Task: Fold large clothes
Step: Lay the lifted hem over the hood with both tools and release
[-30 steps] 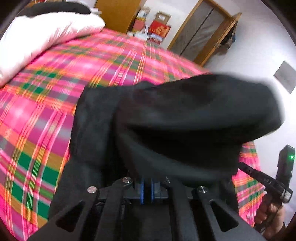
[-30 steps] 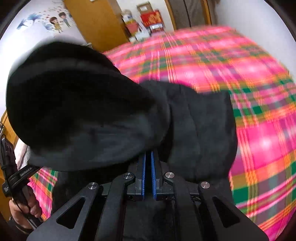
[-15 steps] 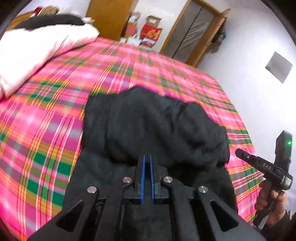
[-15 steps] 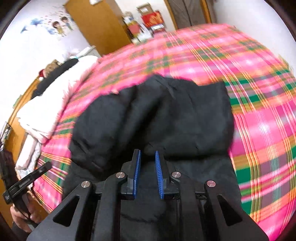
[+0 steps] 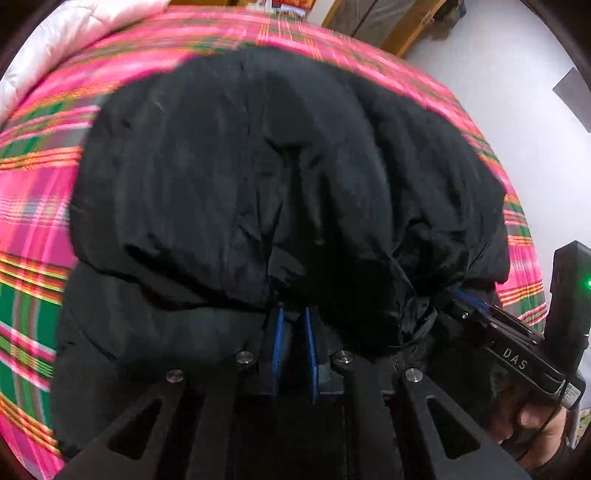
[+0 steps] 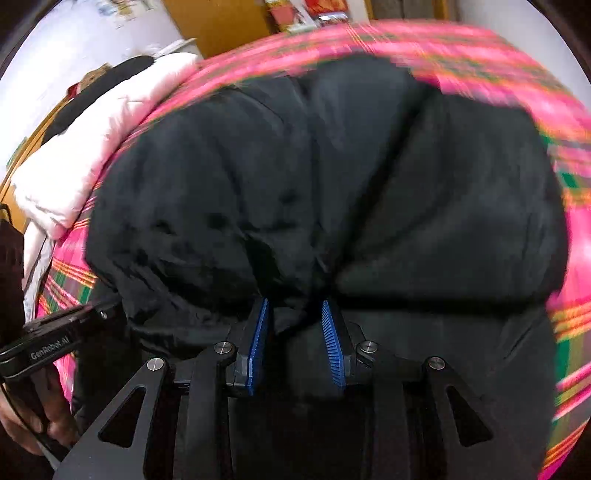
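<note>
A black puffy jacket (image 5: 258, 177) lies folded in a thick bundle on the pink plaid bed (image 5: 33, 192); it also fills the right wrist view (image 6: 332, 192). My left gripper (image 5: 294, 314) sits at the bundle's near edge with its blue pads a small gap apart, tips under the fabric fold. My right gripper (image 6: 294, 310) is open, jaws wide, fabric bulging between the tips. Each gripper shows in the other's view: the right gripper at the lower right of the left wrist view (image 5: 517, 354), the left gripper at the lower left of the right wrist view (image 6: 55, 343).
A pale pink quilt (image 6: 92, 162) lies at the head of the bed, also in the left wrist view (image 5: 74, 40). A wooden wardrobe (image 6: 218, 22) and a white wall (image 5: 517, 92) stand beyond the bed. Plaid bedspread (image 6: 569, 206) surrounds the jacket.
The lifted jacket part came down onto the rest. Both grippers moved in close to the bundle's near edge. The right jaws opened wider; the left pads parted slightly.
</note>
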{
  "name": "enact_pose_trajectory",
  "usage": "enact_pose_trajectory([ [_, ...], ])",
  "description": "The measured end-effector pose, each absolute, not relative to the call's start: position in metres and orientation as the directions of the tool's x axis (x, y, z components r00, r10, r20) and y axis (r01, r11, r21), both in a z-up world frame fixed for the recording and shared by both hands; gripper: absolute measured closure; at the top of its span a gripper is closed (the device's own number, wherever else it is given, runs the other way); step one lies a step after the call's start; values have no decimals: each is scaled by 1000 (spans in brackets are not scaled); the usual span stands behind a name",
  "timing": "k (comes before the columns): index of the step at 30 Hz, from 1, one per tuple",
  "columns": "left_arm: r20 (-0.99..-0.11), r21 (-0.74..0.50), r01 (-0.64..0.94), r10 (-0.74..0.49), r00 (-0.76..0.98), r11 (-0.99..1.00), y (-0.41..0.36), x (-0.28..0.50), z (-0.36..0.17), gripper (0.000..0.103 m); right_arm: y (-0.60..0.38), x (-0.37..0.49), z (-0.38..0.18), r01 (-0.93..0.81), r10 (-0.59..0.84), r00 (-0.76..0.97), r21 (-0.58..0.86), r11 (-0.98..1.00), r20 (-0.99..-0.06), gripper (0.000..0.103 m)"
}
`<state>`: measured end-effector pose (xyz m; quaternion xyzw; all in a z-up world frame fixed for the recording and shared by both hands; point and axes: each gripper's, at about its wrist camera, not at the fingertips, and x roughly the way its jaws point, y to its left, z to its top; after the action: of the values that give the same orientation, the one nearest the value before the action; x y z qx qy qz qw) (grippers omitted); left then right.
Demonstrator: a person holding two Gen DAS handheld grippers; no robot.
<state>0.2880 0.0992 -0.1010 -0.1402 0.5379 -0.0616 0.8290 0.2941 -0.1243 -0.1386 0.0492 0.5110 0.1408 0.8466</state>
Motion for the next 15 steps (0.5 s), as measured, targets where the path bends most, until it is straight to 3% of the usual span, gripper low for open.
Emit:
enact_pose_trajectory([
  [9,-879,-243,-108,-172,445,964,102,260,-83,90,-126,279,-116,-196,251,444,181,964,-860,71],
  [12,-853,-193,-123,-105,510,973,101,242,-59,90,-134,262,-79,-223,238,544,134,965,-805,71],
  [15,-785,-224,-79,-132,605,971,95,240,-34,90,-136,265,-50,-237,228,623,98,967,-748,71],
])
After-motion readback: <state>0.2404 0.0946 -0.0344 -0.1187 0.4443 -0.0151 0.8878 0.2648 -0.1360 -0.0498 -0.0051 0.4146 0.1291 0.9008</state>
